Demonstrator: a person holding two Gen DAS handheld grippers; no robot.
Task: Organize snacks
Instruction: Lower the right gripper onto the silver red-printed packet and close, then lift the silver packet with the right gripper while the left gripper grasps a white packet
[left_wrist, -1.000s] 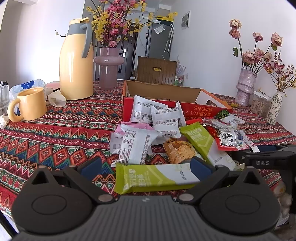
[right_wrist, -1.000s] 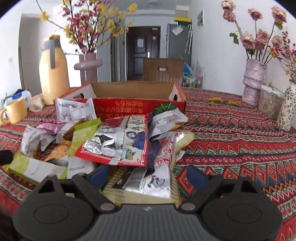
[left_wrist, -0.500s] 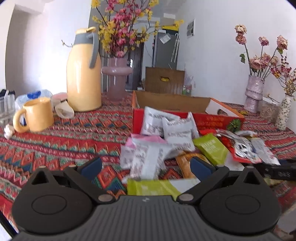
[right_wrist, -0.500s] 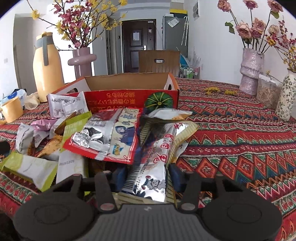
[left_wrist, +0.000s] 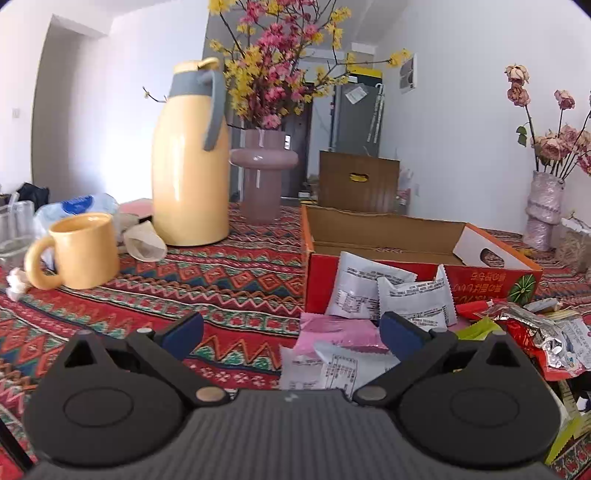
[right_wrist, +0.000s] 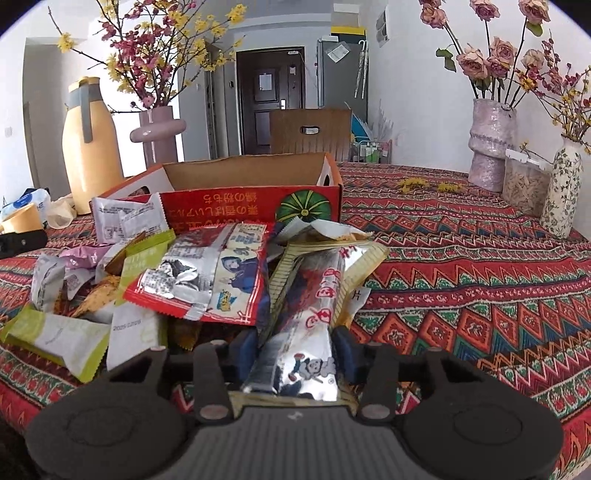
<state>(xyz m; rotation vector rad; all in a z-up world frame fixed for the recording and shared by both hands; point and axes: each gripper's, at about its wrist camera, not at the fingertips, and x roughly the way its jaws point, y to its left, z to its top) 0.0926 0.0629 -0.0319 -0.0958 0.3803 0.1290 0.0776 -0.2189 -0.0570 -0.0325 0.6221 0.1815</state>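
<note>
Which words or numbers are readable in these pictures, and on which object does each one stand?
"2025", further digits too faint: white-and-green packet.
Yellow characters, upside down, not readable: red box.
Red characters, distorted by creases: silver packet.
Small print on the white packets: too small to read.

White walls (right_wrist: 413, 92) close in a bright, daylit room. The bench (right_wrist: 461, 258) wears a red patterned cloth. At the far end stands a dark door (right_wrist: 271, 99), with a grey cabinet (right_wrist: 341, 74) beside it and a brown chair back (right_wrist: 310, 131) in front. Light pours in from the left, washing out the doorway (left_wrist: 74, 110) there.
</note>
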